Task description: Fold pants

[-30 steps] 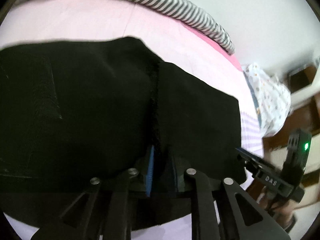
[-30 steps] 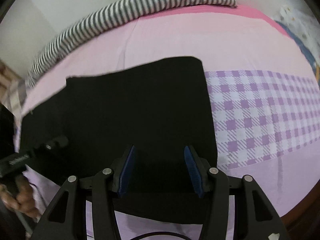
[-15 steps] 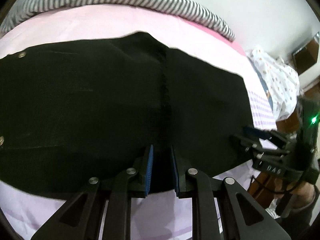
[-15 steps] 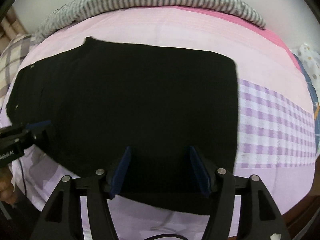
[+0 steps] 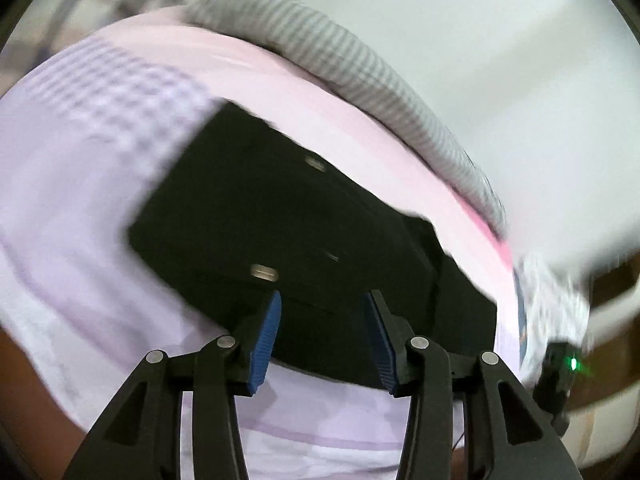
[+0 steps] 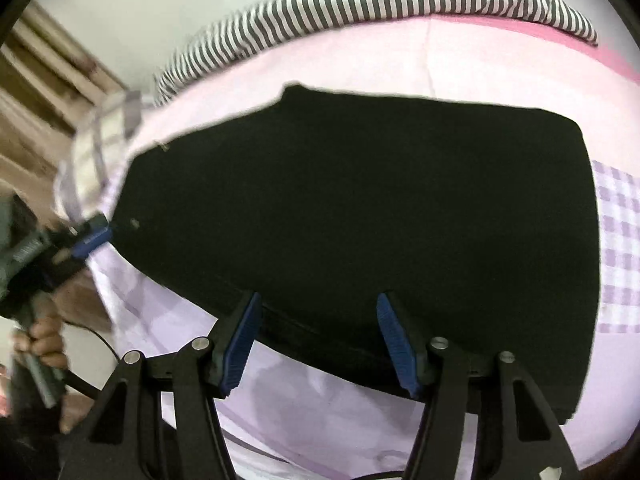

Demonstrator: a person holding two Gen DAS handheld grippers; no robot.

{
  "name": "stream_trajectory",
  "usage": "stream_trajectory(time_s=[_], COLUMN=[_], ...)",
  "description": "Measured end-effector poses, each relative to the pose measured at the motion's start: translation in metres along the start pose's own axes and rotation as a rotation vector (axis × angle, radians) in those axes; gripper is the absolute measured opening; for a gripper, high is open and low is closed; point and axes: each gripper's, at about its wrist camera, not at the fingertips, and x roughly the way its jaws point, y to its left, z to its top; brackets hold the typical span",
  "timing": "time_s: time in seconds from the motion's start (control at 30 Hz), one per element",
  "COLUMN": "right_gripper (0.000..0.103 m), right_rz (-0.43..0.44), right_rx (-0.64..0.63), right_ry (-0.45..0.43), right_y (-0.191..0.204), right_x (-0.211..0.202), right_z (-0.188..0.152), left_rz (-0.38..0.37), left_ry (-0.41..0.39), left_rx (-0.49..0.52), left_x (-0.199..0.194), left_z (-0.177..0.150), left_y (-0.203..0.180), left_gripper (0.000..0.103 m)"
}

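Note:
The black pants (image 6: 360,200) lie folded flat on the pink and lilac bed sheet (image 6: 440,60). In the left wrist view the pants (image 5: 288,224) show metal buttons at the waist end. My left gripper (image 5: 322,320) is open and empty, hovering above the near edge of the pants. It also shows in the right wrist view (image 6: 90,236) at the left end of the pants. My right gripper (image 6: 318,320) is open and empty above the near edge of the pants. The left view is blurred.
A grey and white striped pillow (image 6: 360,4) lies along the far edge of the bed. A printed cloth (image 5: 556,316) lies at the right in the left wrist view. A plaid cloth (image 6: 104,140) lies at the bed's left end. Wooden furniture (image 6: 48,92) stands at the left.
My left gripper has opened and let go of the pants, and swung left toward the waist end. My right gripper stayed open and drew back a little.

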Motion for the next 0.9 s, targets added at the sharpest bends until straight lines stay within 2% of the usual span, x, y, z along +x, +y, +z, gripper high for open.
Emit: stream_trajectory(time_s=[0.1, 0.17, 0.23, 0.3, 0.37, 0.53, 0.67, 0.73, 0.9], right_gripper=[0.058, 0.059, 0.064, 0.069, 0.07, 0.07, 0.07, 0.07, 0.07], right_rz=[0.017, 0.031, 0.077, 0.144, 0.17, 0.134, 0.127, 0.12, 0.118], right_rx=[0.021, 0.047, 0.101, 0.171, 0.206, 0.233, 0.238, 0.233, 0.22], right_ry=[-0.064, -0.096, -0.123, -0.136, -0.161, -0.202, -0.196, -0.183, -0.182], right_y=[0.0, -0.003, -0.01, -0.017, -0.02, -0.02, -0.016, -0.014, -0.01], right_x=[-0.012, -0.018, -0.025, -0.028, -0.032, -0.04, -0.037, -0.035, -0.034], right_z=[0.004, 0.008, 0.012, 0.016, 0.018, 0.018, 0.019, 0.02, 0.021], left_rz=[-0.024, -0.034, -0.039, -0.049, -0.057, -0.077, -0.085, -0.122, -0.118], left_ry=[-0.052, -0.063, -0.068, -0.068, -0.056, -0.05, -0.055, -0.077, -0.086], left_rx=[-0.132, -0.209, -0.296, -0.351, -0.398, -0.449, -0.458, -0.461, -0.454], left_x=[-0.014, -0.017, -0.017, -0.016, -0.011, 0.001, 0.005, 0.007, 0.018], left_z=[0.004, 0.005, 0.005, 0.003, 0.003, 0.001, 0.005, 0.005, 0.008], left_y=[0.031, 0.05, 0.071, 0.083, 0.094, 0.105, 0.109, 0.114, 0.118], left_gripper=[0.046, 0.052, 0.062, 0.063, 0.063, 0.063, 0.063, 0.063, 0.063])
